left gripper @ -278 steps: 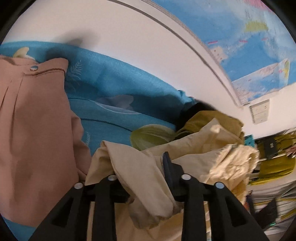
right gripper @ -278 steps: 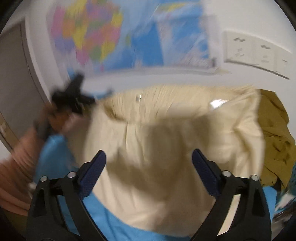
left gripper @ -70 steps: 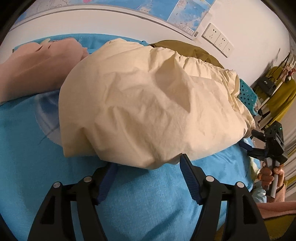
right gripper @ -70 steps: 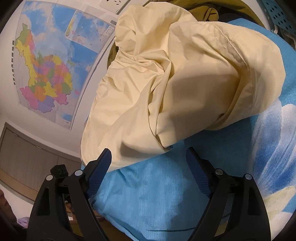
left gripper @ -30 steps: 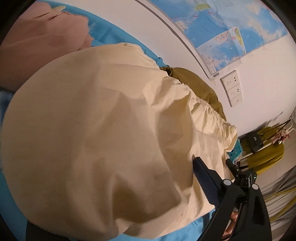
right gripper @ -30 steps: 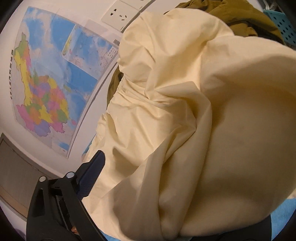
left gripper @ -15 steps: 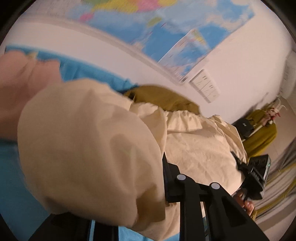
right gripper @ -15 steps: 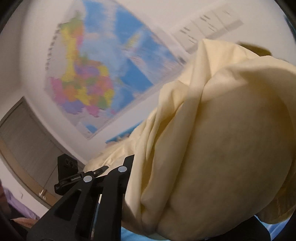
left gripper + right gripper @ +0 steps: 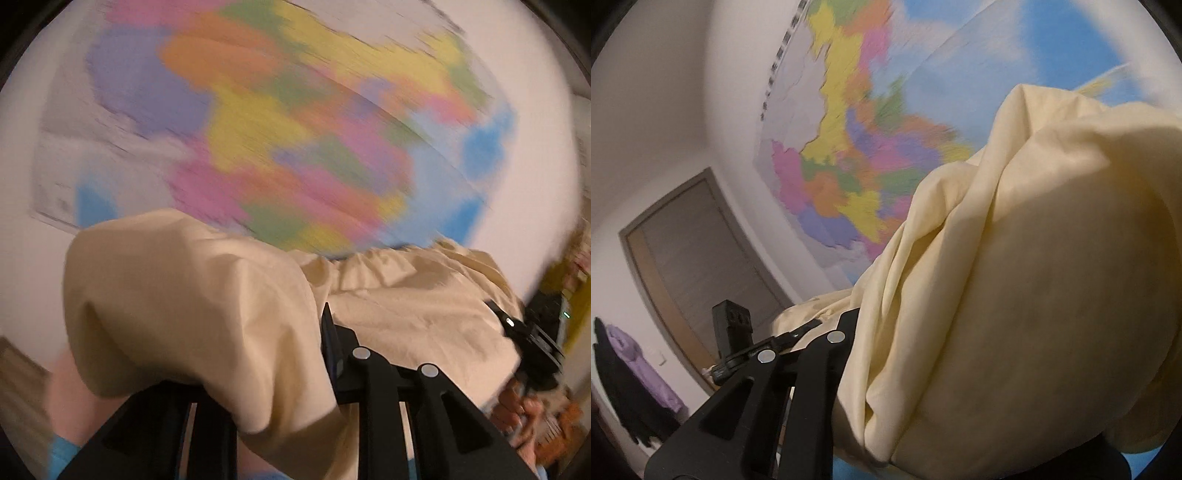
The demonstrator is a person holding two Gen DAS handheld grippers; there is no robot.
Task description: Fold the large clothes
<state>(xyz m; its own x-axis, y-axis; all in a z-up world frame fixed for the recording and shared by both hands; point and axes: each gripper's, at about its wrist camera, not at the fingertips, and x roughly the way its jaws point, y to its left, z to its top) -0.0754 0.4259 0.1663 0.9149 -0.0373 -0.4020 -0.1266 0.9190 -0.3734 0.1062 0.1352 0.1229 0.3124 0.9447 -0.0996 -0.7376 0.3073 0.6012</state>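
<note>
A large cream garment (image 9: 192, 302) hangs lifted in the air, stretched between my two grippers. My left gripper (image 9: 295, 354) is shut on one end of it; the cloth bulges over its left finger and hides it, while the right finger (image 9: 332, 343) shows. In the right wrist view the same cream garment (image 9: 1034, 277) fills the right half. My right gripper (image 9: 871, 354) is shut on its other end; only the left finger (image 9: 846, 325) shows. The right gripper (image 9: 532, 332) and the hand holding it appear at the far right of the left wrist view, and the left gripper (image 9: 738, 339) appears beyond the cloth in the right wrist view.
A coloured wall map (image 9: 295, 122) fills the background, blurred. A grey door (image 9: 690, 258) and hanging purple and black clothes (image 9: 631, 376) stand at the left in the right wrist view. Strips of blue bedspread (image 9: 860, 469) show along the bottom.
Both grippers have shut on the cream garment and risen with it off the blue bed. The views have swung up from the bed to the wall map.
</note>
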